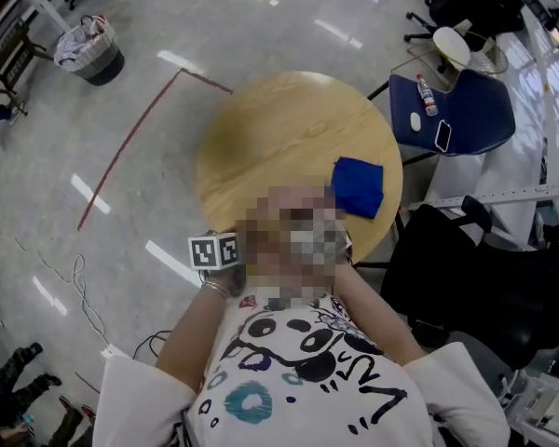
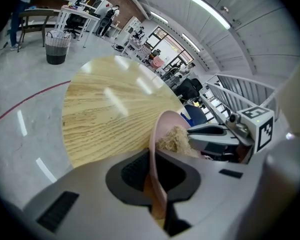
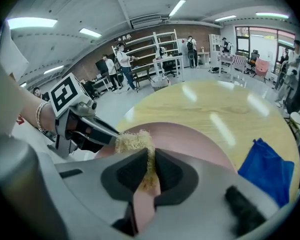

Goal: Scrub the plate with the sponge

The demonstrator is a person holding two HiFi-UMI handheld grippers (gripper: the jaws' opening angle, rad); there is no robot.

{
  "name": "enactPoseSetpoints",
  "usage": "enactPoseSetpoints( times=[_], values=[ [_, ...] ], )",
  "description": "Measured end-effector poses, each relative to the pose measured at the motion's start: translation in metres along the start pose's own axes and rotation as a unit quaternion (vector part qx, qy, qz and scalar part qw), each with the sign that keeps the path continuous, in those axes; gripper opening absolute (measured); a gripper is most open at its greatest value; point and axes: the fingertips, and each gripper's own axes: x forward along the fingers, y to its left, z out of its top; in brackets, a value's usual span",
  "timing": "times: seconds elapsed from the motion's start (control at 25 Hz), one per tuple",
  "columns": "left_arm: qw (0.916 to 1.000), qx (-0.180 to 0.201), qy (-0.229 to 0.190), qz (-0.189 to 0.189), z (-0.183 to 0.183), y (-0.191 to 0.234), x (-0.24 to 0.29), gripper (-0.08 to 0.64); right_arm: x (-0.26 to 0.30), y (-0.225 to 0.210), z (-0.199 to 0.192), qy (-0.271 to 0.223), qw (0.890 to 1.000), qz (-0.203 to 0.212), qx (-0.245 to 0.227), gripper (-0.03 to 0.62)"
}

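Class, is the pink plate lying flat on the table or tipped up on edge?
Tipped on edge: the left tongs grip the plate by its rim, seen edge-on before the table.

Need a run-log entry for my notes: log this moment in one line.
left gripper: shut on plate rim | right gripper: shut on sponge | sponge against plate face | cloth on table
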Motion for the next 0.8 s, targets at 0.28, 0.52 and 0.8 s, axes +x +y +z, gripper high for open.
enactPoseSetpoints(
  times=[0.28,0.52,0.8],
  values=[
    [0.9998,-0.009,-0.016,0.004,0.005,0.008,-0.011,0.034,-0.004,-0.020,0.017,-0.022,0.998,-0.049,0.009,0.051],
    [0.9995,-0.012,-0.029,0.010,0.005,0.015,-0.016,0.034,-0.014,-0.038,0.011,-0.030,0.996,-0.082,0.033,0.049],
    [0.9991,-0.014,-0.036,0.016,0.004,0.017,-0.015,0.032,-0.036,-0.056,-0.009,-0.035,0.991,-0.112,0.068,0.049]
  ],
)
